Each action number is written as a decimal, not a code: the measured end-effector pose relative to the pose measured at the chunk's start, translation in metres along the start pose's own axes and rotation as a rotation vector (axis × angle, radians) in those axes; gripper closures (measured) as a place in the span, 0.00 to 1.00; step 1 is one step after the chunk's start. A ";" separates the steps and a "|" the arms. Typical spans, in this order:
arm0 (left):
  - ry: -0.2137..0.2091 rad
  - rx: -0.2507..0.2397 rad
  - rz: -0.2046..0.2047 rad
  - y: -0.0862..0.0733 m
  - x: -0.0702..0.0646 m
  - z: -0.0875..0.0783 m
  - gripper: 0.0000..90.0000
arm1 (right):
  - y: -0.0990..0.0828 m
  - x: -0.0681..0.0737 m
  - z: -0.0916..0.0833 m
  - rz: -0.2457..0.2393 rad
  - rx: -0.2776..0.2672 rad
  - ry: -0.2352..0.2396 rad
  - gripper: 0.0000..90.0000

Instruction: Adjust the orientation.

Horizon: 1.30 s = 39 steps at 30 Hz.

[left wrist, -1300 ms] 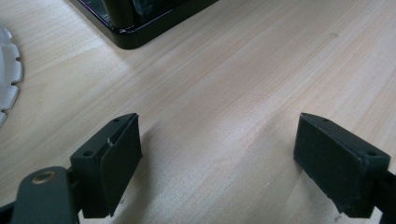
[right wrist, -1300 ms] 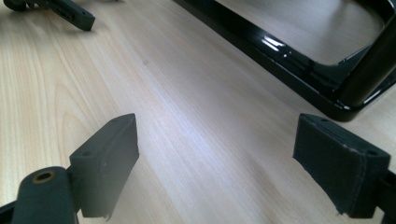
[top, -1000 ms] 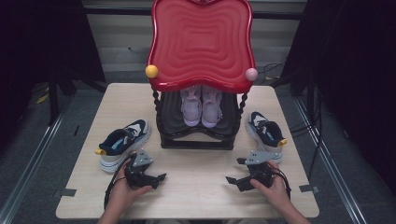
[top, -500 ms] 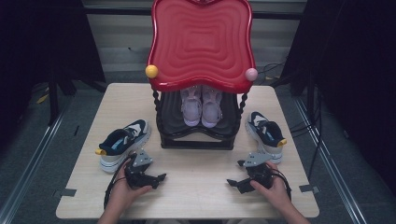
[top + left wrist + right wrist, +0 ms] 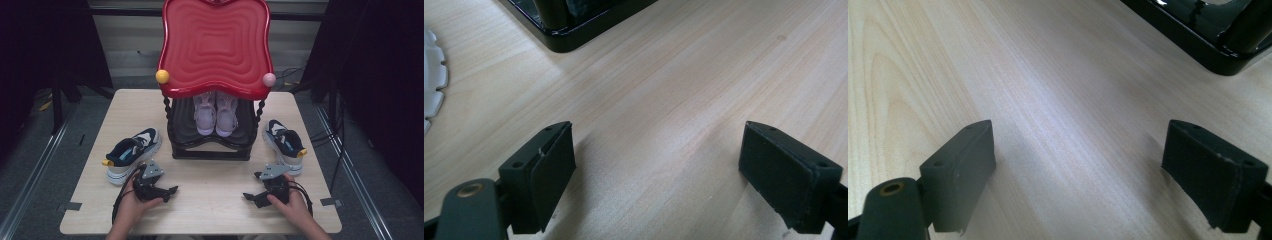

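Pale wood table (image 5: 210, 200) under us carries no legible writing. At its centre a black rack (image 5: 210, 150) bears a red tray. Our left gripper (image 5: 167, 191) at seven o'clock and right gripper (image 5: 250, 196) at five gape wide, empty, beside navy sneakers (image 5: 131, 152) and (image 5: 284, 144).

The red tray top (image 5: 216, 47) of the black shoe rack (image 5: 210, 150) hides the heels of the pink shoes (image 5: 216, 114) and is cropped by the high view's upper edge. Left gripper view: a white sole (image 5: 433, 85) is cut by the left edge. Forearms leave the bottom edge.
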<state>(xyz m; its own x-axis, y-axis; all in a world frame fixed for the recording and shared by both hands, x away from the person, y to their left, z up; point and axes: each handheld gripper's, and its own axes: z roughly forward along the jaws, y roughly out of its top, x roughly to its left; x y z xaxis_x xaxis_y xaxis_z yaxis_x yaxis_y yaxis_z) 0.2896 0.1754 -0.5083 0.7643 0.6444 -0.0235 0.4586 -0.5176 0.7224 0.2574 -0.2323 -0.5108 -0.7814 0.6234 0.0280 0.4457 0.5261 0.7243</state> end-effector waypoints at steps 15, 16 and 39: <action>-0.021 0.066 -0.026 0.018 0.001 -0.011 0.21 | 0.000 0.000 0.000 0.003 0.002 -0.001 0.14; -0.020 0.067 -0.016 0.020 0.001 -0.012 0.21 | 0.000 0.000 0.000 0.003 0.002 -0.001 0.14; -0.018 0.140 0.069 0.051 0.009 -0.042 0.21 | 0.000 0.000 0.000 0.005 0.002 -0.001 0.14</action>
<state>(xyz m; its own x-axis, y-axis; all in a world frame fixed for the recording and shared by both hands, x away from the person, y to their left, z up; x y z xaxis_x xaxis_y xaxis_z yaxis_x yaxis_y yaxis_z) 0.3008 0.1777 -0.4425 0.8037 0.5950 0.0095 0.4622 -0.6343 0.6197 0.2571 -0.2322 -0.5107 -0.7789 0.6264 0.0309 0.4504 0.5244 0.7226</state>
